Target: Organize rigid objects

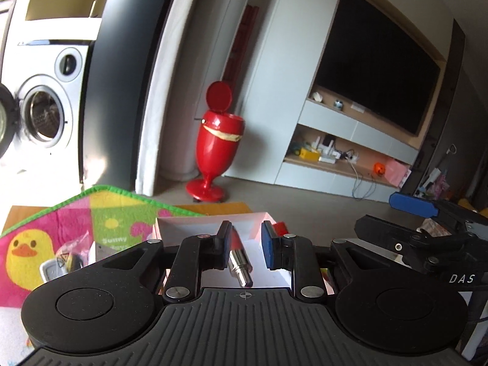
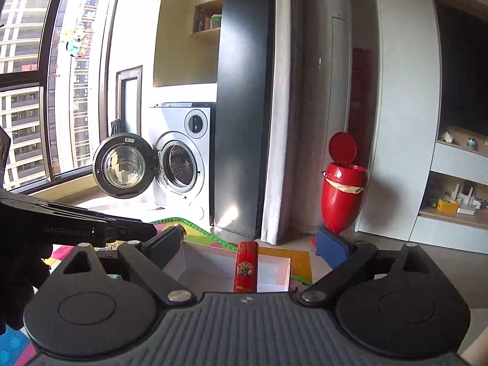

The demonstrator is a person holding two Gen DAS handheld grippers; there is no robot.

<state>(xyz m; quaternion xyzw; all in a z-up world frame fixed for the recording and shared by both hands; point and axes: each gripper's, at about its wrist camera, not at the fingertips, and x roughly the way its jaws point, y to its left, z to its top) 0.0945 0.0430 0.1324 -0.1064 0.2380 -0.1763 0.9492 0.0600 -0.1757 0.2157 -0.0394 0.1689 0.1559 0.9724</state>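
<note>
A white open box point(image 1: 189, 228) sits on the colourful mat point(image 1: 61, 228); it also shows in the right wrist view point(image 2: 213, 262). My left gripper point(image 1: 245, 245) is open above the box, and a red and silver cylindrical object point(image 1: 239, 257) lies against its left finger, unclamped, with a gap to the right pad. A red rectangular pack point(image 2: 246, 267) stands tilted inside the box, between the fingers of my right gripper point(image 2: 253, 247), which is wide open and apart from it. The right gripper also shows at the right of the left wrist view point(image 1: 427, 219).
A plastic-bagged item point(image 1: 65, 260) lies on the mat at left. A red pedestal bin point(image 1: 215, 143) stands by the wall. A washing machine point(image 2: 180, 164) with its door open is at the back. A TV unit point(image 1: 366, 91) with cluttered shelves is at right.
</note>
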